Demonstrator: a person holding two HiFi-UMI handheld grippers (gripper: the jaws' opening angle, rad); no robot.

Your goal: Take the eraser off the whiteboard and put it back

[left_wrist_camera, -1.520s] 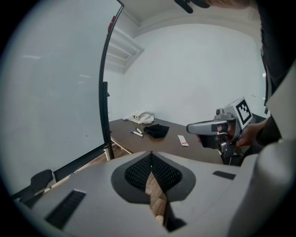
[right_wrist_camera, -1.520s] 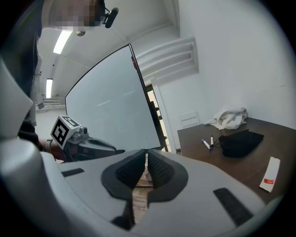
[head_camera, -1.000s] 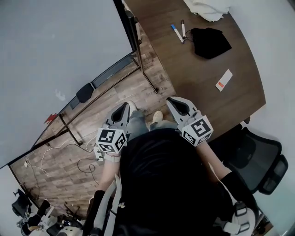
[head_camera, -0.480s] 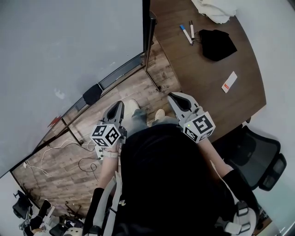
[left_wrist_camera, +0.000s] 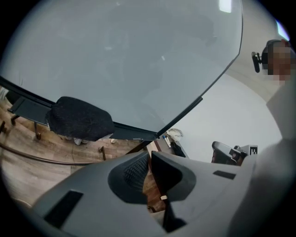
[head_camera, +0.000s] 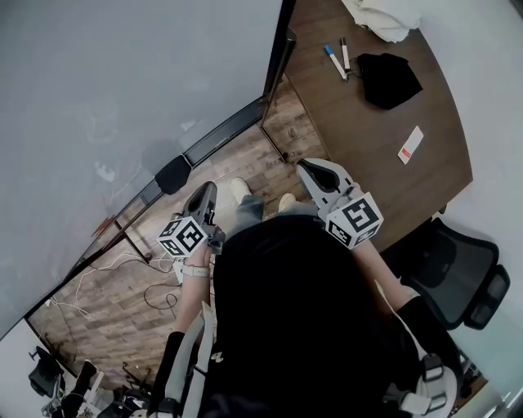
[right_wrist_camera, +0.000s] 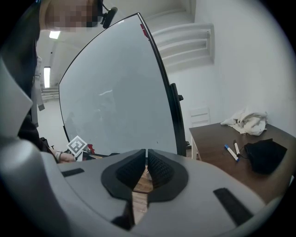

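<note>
The black eraser [head_camera: 173,174] sits on the lower edge of the big whiteboard [head_camera: 122,82]. In the left gripper view the eraser [left_wrist_camera: 79,119] shows as a dark fuzzy pad against the whiteboard [left_wrist_camera: 138,60], up and to the left of the jaws. My left gripper [head_camera: 207,192] hangs a short way to the right of the eraser, apart from it, jaws shut and empty [left_wrist_camera: 149,157]. My right gripper [head_camera: 310,169] is held over the floor near the table's edge. It is also shut with nothing in it [right_wrist_camera: 146,155].
A brown table [head_camera: 384,122] at the right carries two markers [head_camera: 333,61], a black cloth [head_camera: 389,79], a white cloth [head_camera: 384,16] and a small card [head_camera: 410,144]. A black office chair [head_camera: 466,273] stands at lower right. Cables [head_camera: 122,269] lie on the wooden floor.
My left gripper has rolled and dropped a little toward the board's lower edge. The right gripper has shifted slightly. The whiteboard now fills more of the head view.
</note>
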